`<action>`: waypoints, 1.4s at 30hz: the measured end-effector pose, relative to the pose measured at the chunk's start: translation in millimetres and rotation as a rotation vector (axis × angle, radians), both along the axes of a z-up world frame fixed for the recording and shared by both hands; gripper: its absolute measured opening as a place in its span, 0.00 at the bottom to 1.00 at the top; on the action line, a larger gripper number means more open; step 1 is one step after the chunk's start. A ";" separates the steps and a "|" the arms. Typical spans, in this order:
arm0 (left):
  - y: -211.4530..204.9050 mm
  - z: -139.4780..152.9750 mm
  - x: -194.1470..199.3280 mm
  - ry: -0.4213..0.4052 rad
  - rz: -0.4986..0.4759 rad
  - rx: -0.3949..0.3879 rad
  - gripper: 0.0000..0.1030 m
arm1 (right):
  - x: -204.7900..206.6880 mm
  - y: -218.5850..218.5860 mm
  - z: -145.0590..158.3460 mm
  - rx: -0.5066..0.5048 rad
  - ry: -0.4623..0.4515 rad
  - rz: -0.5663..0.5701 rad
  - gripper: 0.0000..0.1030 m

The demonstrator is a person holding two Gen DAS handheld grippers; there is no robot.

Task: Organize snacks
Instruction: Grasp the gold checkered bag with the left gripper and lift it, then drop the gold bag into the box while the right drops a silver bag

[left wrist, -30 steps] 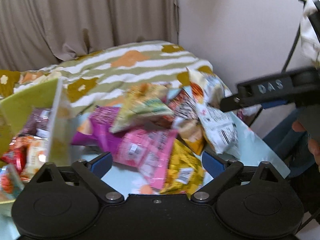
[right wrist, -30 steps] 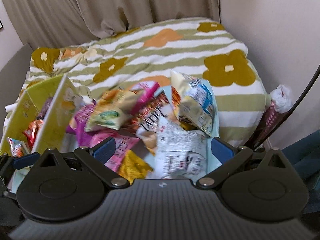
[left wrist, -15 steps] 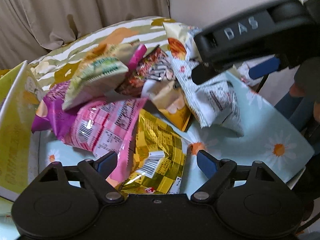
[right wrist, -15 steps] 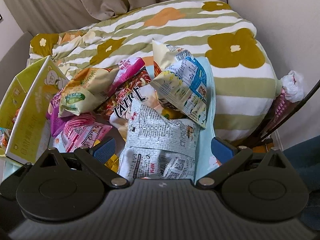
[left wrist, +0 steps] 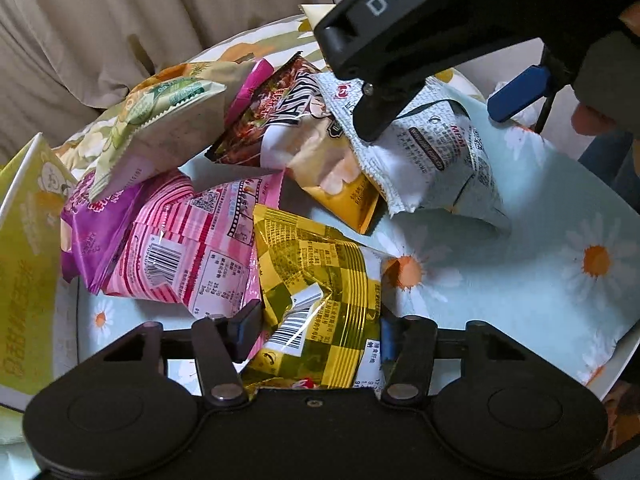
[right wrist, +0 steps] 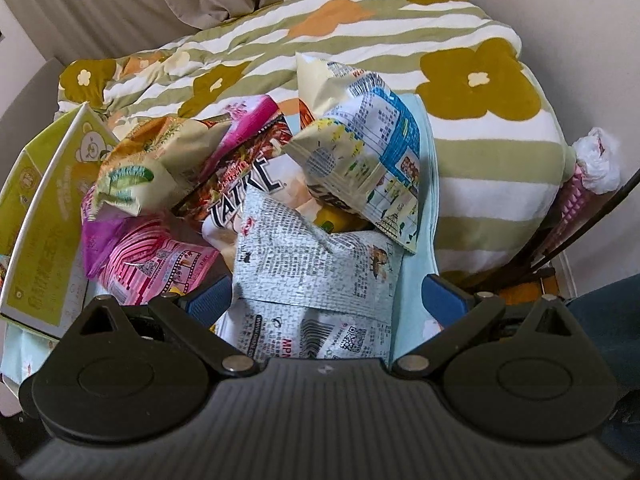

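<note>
On the daisy-printed cloth [left wrist: 520, 280] lies a heap of snack packets. At the far left a yellow-green box [left wrist: 24, 280] stands open, tilted. Next to it a pink striped packet [left wrist: 180, 248] lies under a pale green packet [left wrist: 160, 120]. Just right of the pink one, the left gripper [left wrist: 316, 328] is closing its jaws on a gold checked packet [left wrist: 320, 280], which sits between the fingers and crumples there. Further right, the right gripper [right wrist: 326, 300] has its jaws spread wide around a white printed packet [right wrist: 316, 276], but the pads do not press it. Behind it a white-and-blue packet [right wrist: 368, 160] leans against the flowered quilt [right wrist: 480, 80].
</note>
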State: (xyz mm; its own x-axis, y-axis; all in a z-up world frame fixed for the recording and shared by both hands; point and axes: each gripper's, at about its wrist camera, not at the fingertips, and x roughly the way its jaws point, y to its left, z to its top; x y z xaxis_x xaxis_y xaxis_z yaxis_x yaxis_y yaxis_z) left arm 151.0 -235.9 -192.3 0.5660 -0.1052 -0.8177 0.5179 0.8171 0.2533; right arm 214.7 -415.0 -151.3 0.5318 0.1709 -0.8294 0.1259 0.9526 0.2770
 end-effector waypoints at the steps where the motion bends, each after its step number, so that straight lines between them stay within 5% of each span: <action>1: -0.7 -0.4 -0.5 -0.003 -0.001 0.004 0.56 | -0.2 -0.2 -1.4 0.006 0.002 -0.001 1.00; 24: 17.2 26.6 -22.3 0.007 0.061 -0.050 0.53 | -1.8 5.1 -23.2 0.081 0.042 -0.010 1.00; 28: 23.1 33.7 -25.3 0.000 0.077 -0.067 0.53 | -9.8 5.3 -19.6 0.089 0.040 -0.014 0.89; 42: 76.4 101.8 -38.1 -0.111 0.197 -0.136 0.53 | -44.5 30.9 53.0 0.074 -0.094 0.020 0.83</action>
